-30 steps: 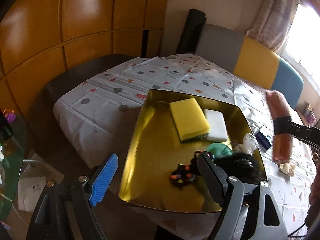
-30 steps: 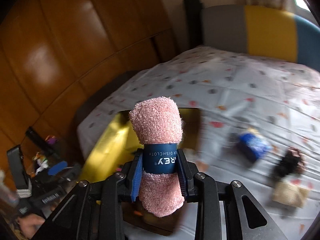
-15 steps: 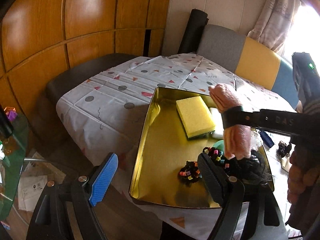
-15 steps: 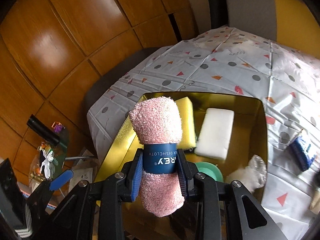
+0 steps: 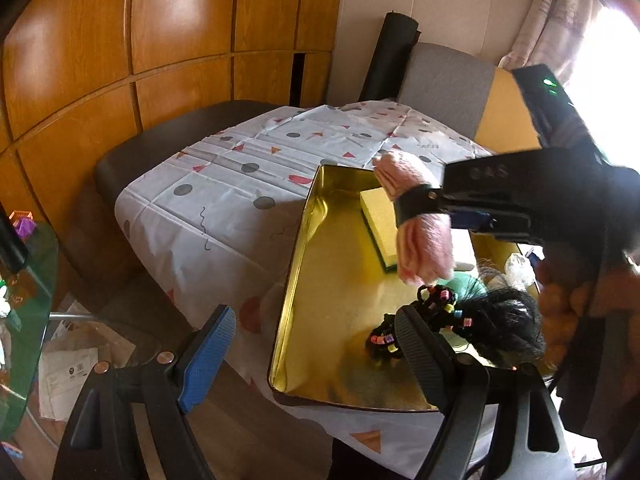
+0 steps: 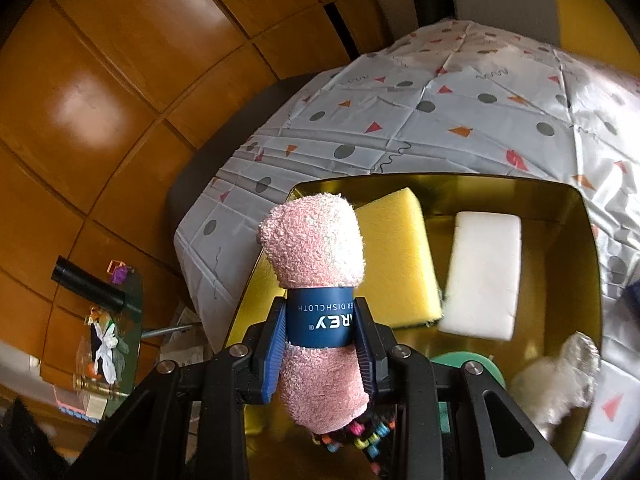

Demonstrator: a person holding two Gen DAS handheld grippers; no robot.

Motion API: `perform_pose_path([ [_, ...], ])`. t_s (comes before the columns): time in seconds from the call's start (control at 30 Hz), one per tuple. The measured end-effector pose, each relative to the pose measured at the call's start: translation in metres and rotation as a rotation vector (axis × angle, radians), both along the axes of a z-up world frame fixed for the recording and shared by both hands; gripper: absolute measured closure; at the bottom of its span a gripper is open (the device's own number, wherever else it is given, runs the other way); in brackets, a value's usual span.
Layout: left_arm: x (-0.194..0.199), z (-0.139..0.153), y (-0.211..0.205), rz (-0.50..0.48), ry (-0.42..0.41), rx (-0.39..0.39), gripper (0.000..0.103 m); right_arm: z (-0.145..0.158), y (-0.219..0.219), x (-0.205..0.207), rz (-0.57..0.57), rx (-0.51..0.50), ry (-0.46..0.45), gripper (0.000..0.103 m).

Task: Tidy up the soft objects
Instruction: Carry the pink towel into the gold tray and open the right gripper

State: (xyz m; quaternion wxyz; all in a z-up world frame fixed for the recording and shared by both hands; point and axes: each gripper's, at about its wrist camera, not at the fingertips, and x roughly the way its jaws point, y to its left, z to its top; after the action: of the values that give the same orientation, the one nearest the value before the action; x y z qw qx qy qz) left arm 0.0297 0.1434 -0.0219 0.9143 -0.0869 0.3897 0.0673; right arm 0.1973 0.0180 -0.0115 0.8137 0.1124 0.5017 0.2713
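My right gripper [image 6: 320, 322] is shut on a rolled pink dishcloth [image 6: 314, 248] with a blue paper band, its pads pressing the band. In the left wrist view the same dishcloth [image 5: 422, 246] hangs above the gold tray [image 5: 304, 240], over its left half. Inside the tray lie a yellow sponge [image 6: 396, 256], a white sponge [image 6: 482, 276], a green round object [image 6: 468, 362], a white fluffy item [image 6: 558, 380] and a black beaded hair piece [image 5: 460, 320]. My left gripper [image 5: 316, 354] stands open at the tray's near edge, holding nothing.
The tray rests on a table with a patterned white cloth [image 5: 224, 200]. Wooden wall panels [image 5: 160, 40] stand to the left, a glass side table [image 5: 24, 280] with small items at the lower left. Chairs with grey and yellow backs [image 5: 448, 80] stand behind.
My right gripper has carried the pink dishcloth leftward from the table's right side to above the tray, and lower. The left gripper has stayed where it was.
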Motion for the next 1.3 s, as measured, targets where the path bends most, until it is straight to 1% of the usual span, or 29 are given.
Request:
perform_pose_path([
  [0.1,0.000,-0.002,0.003,0.008,0.007,0.001,0.020,-0.009,0.008,0.010,-0.014,0.003,0.037,0.069],
  [0.13,-0.001,-0.003,0.005,0.013,0.009,0.003,0.020,-0.013,0.010,0.013,-0.016,0.013,0.057,0.066],
  [0.2,-0.001,-0.004,0.008,0.021,0.013,0.001,0.020,-0.019,0.011,0.018,-0.031,0.038,0.092,0.065],
  [0.3,-0.002,-0.005,0.011,0.033,0.019,0.004,0.020,-0.023,0.011,0.020,-0.049,0.036,0.098,0.064],
  [0.33,-0.001,-0.006,0.013,0.034,0.021,0.003,0.020,-0.024,0.010,0.020,-0.050,0.044,0.103,0.061],
  [0.37,-0.001,-0.007,0.014,0.035,0.022,0.002,0.020,-0.025,0.009,0.020,-0.053,0.054,0.110,0.052],
  [0.4,-0.001,-0.007,0.014,0.034,0.022,0.002,0.020,-0.026,0.007,0.019,-0.056,0.071,0.114,0.048],
  [0.53,-0.002,-0.004,0.010,0.022,0.012,0.005,0.020,-0.021,-0.001,0.015,-0.063,0.086,0.092,0.046],
  [0.6,-0.003,-0.002,0.008,0.018,0.008,0.007,0.020,-0.016,-0.007,0.011,-0.069,0.093,0.076,0.046],
  [0.67,-0.004,0.000,0.007,0.016,0.001,0.011,0.020,-0.012,-0.013,0.007,-0.072,0.084,0.055,0.042],
  [0.83,-0.006,0.005,0.001,0.007,-0.010,0.017,0.020,0.000,-0.031,-0.007,-0.085,0.063,0.003,0.038],
  [1.13,-0.009,0.018,-0.015,-0.032,-0.042,0.048,0.020,0.029,-0.067,-0.043,-0.075,-0.027,-0.176,0.033],
  [1.23,-0.010,0.022,-0.024,-0.054,-0.050,0.061,0.020,0.037,-0.085,-0.057,-0.080,-0.069,-0.235,0.030],
  [1.3,-0.010,0.024,-0.030,-0.070,-0.055,0.072,0.020,0.041,-0.098,-0.065,-0.083,-0.087,-0.261,0.030],
])
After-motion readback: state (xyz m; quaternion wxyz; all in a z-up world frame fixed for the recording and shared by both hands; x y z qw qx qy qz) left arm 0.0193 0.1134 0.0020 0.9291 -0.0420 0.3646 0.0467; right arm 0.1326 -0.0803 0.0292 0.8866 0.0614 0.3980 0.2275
